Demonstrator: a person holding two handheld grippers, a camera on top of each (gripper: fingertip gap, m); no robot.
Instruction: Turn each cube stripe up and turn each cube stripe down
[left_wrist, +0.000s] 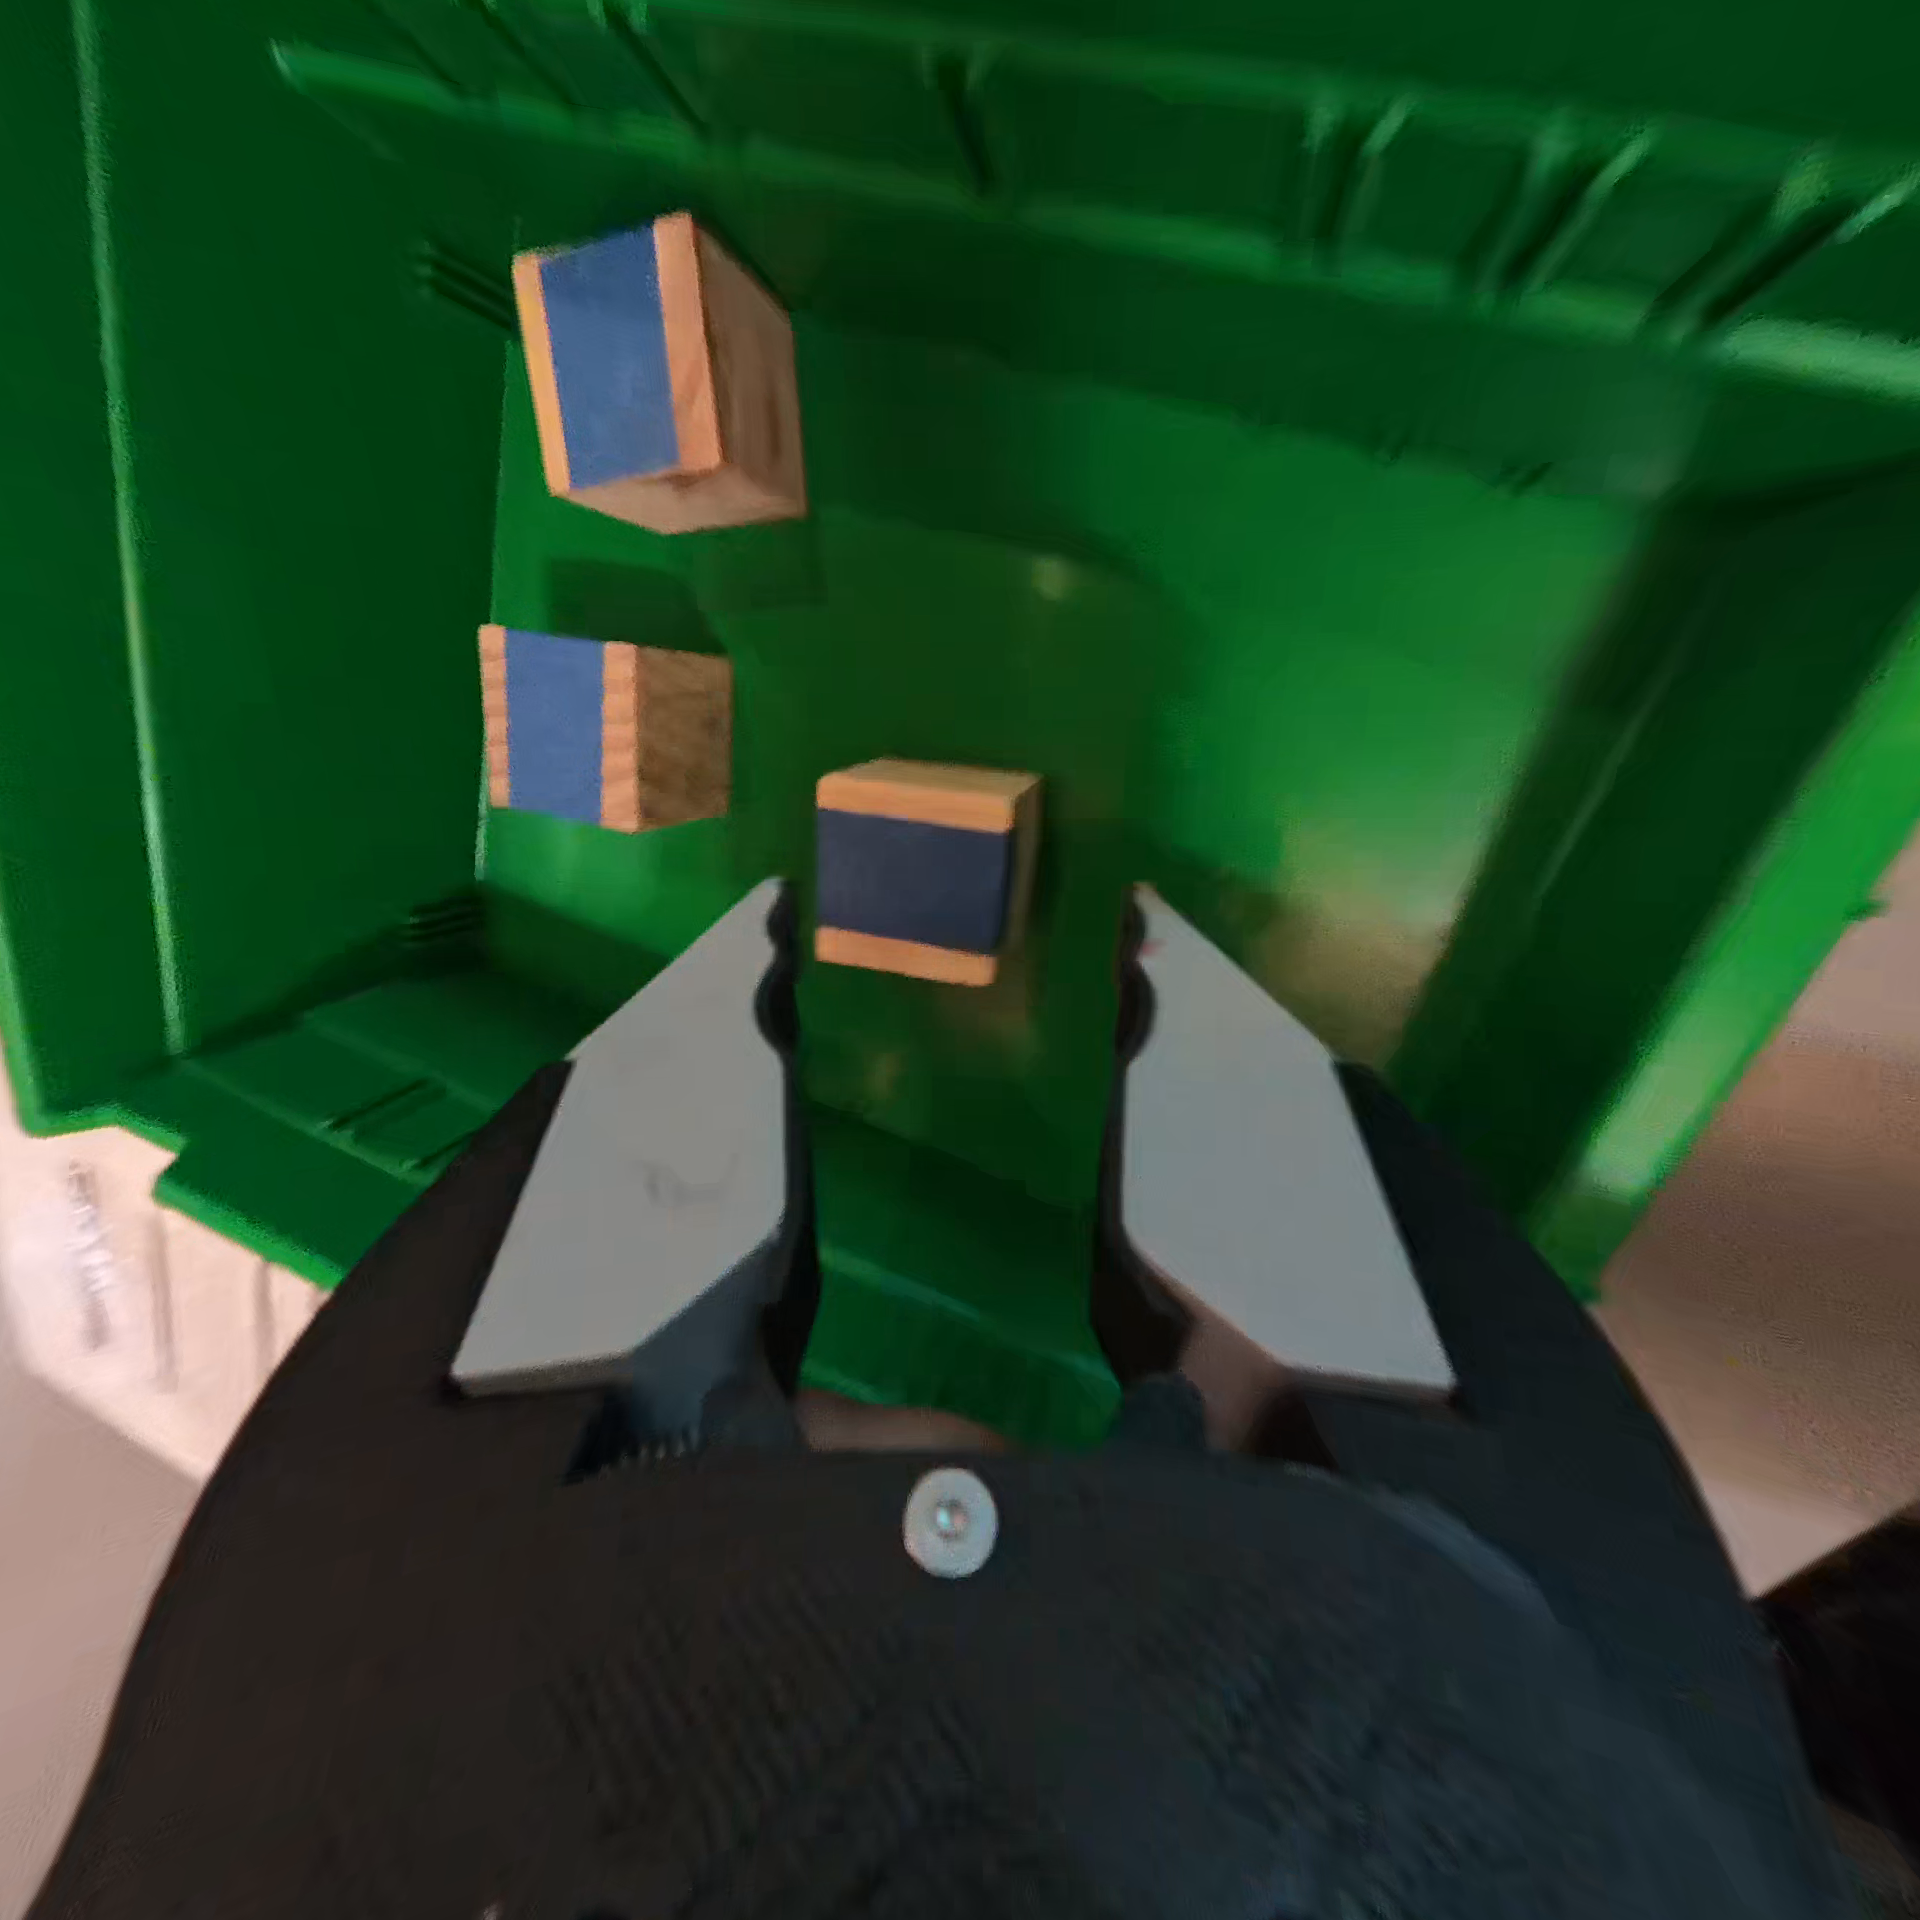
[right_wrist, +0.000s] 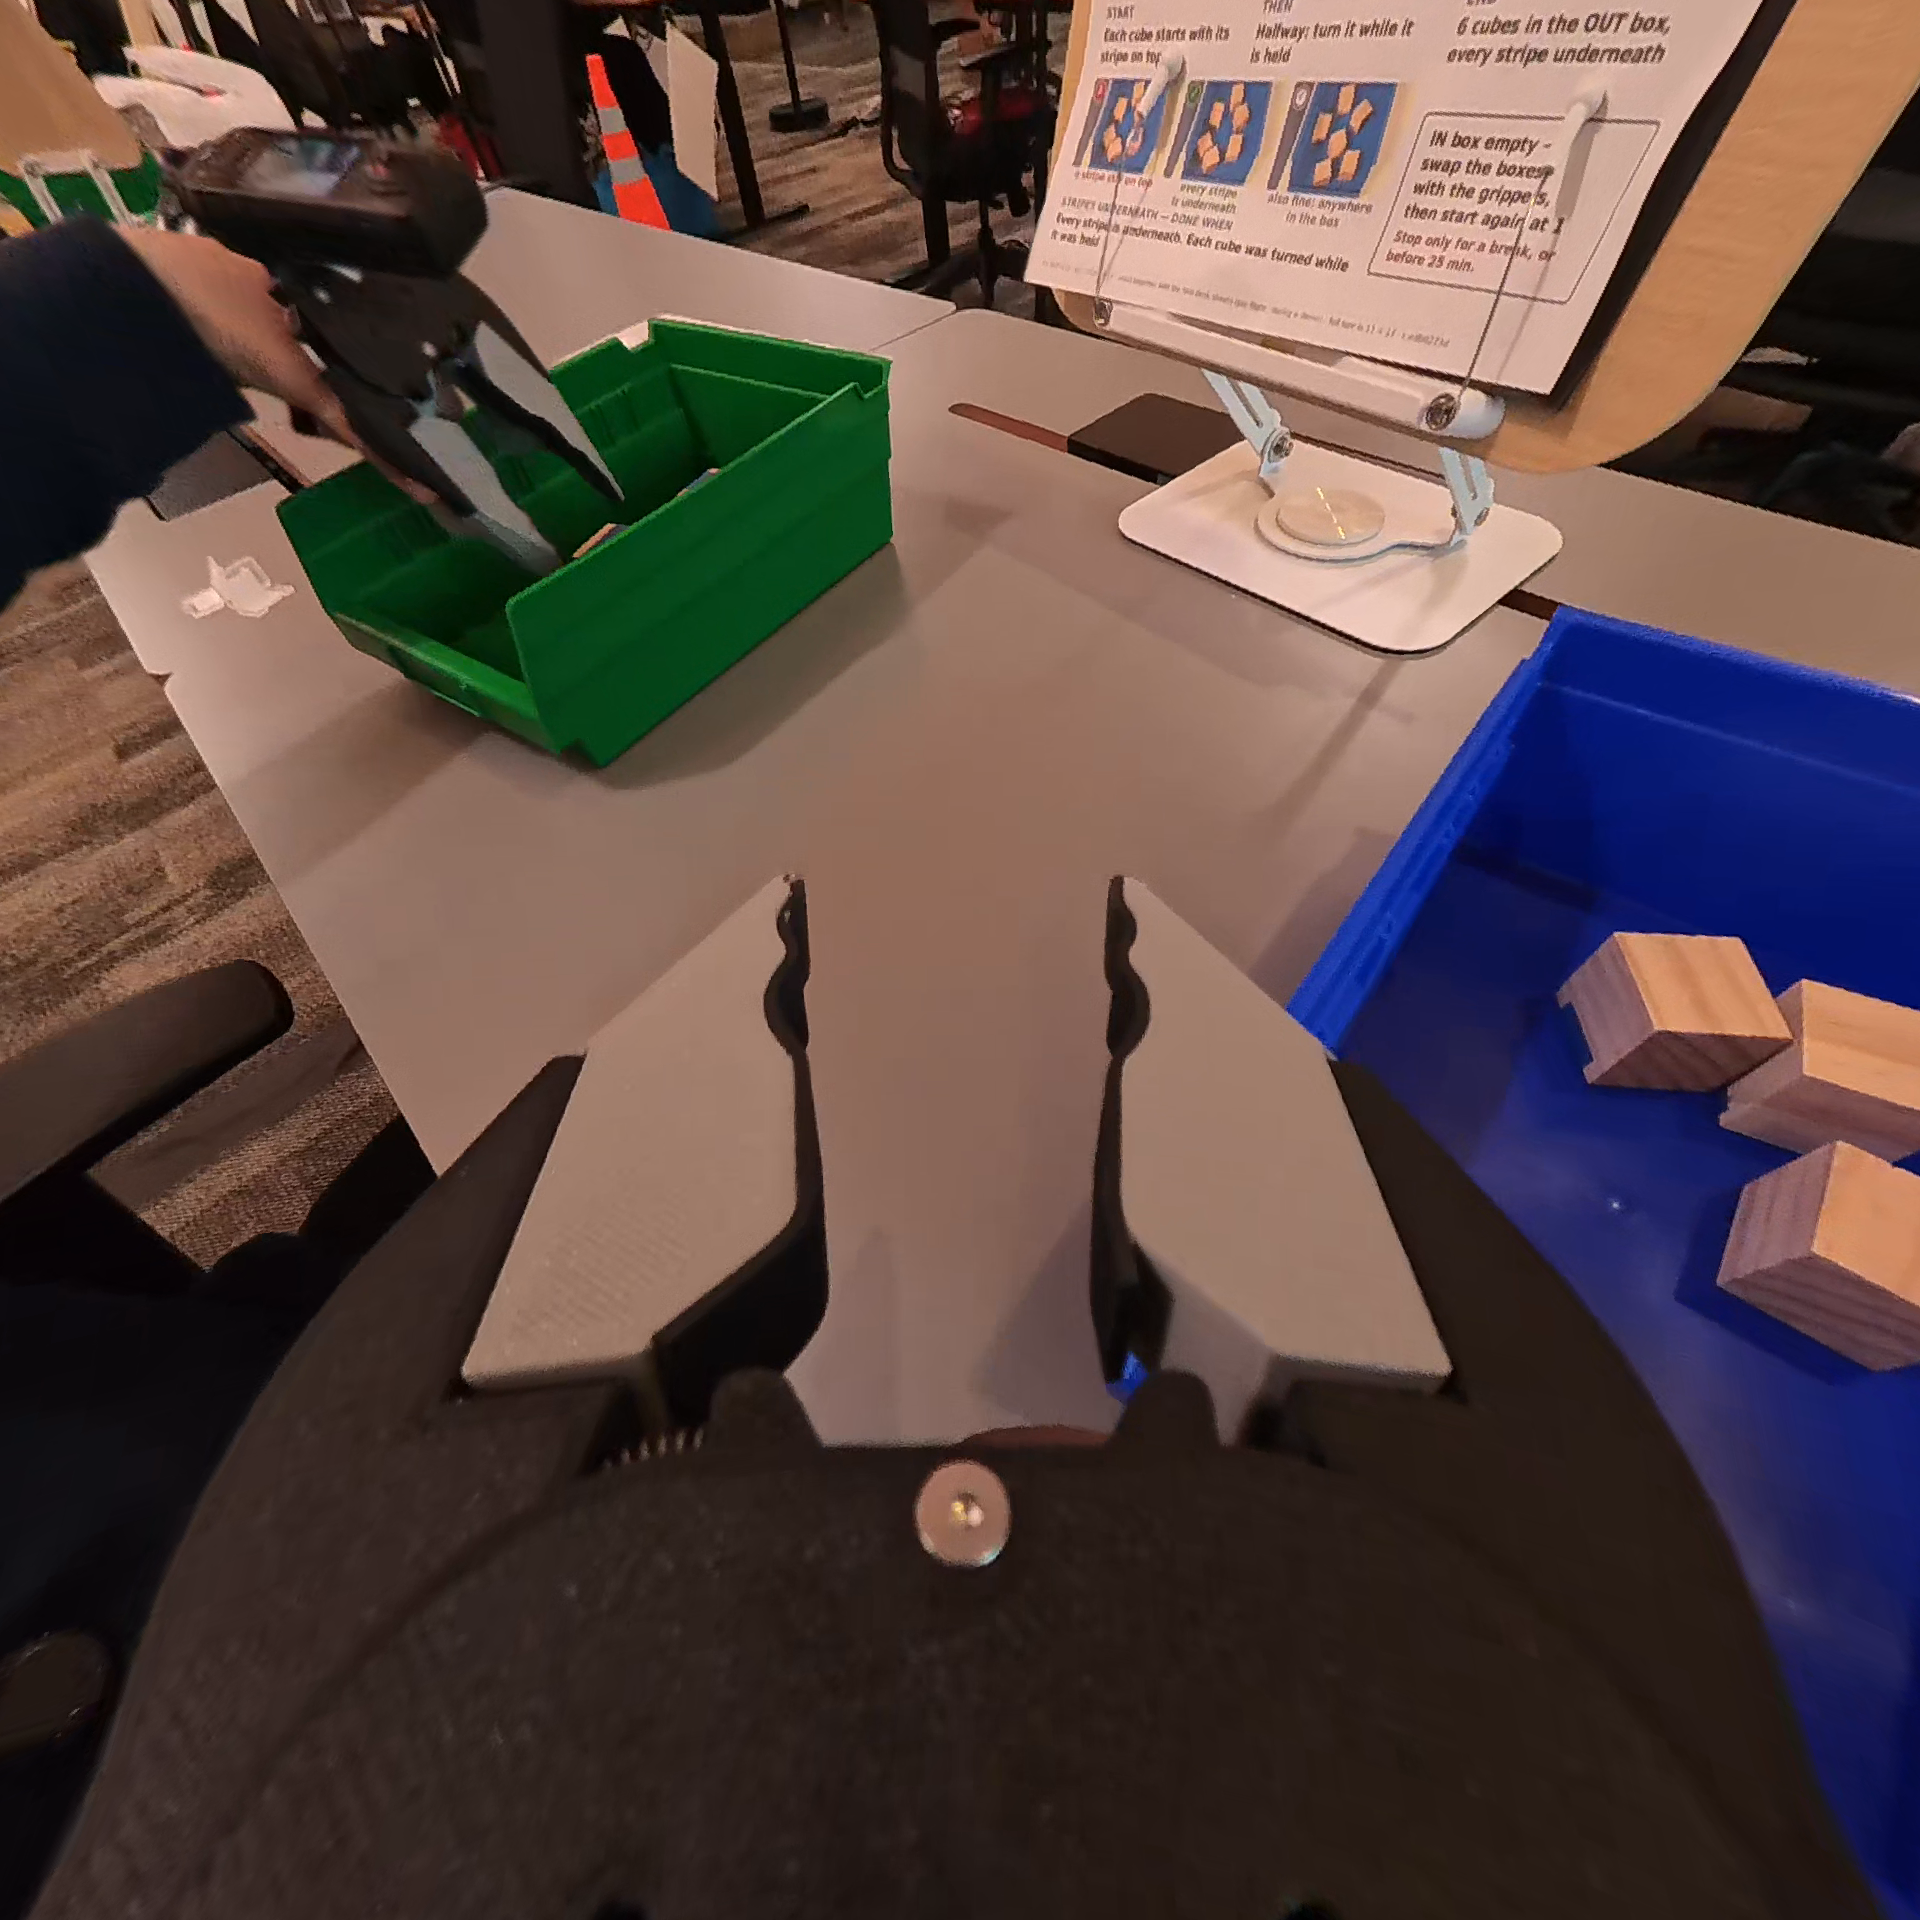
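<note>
Three wooden cubes with a blue stripe showing lie in the green bin (left_wrist: 1299, 644): a near one (left_wrist: 920, 873), a middle-left one (left_wrist: 603, 727) and a far one (left_wrist: 655, 374). My left gripper (left_wrist: 956, 904) is open and empty, pointing down into the bin just short of the near cube. It also shows in the right wrist view (right_wrist: 582, 520), inside the green bin (right_wrist: 717, 582). My right gripper (right_wrist: 951, 894) is open and empty above the grey table (right_wrist: 935, 727). Three plain-faced wooden cubes (right_wrist: 1673, 1023) (right_wrist: 1839, 1070) (right_wrist: 1829, 1247) lie in the blue bin (right_wrist: 1455, 852) to its right.
A white stand (right_wrist: 1340, 551) holding an instruction sheet (right_wrist: 1351, 156) stands at the table's back right. A person's hand and dark sleeve (right_wrist: 114, 353) hold the left gripper. A small clear plastic piece (right_wrist: 234, 587) lies left of the green bin. An orange cone (right_wrist: 623, 145) and chairs stand behind.
</note>
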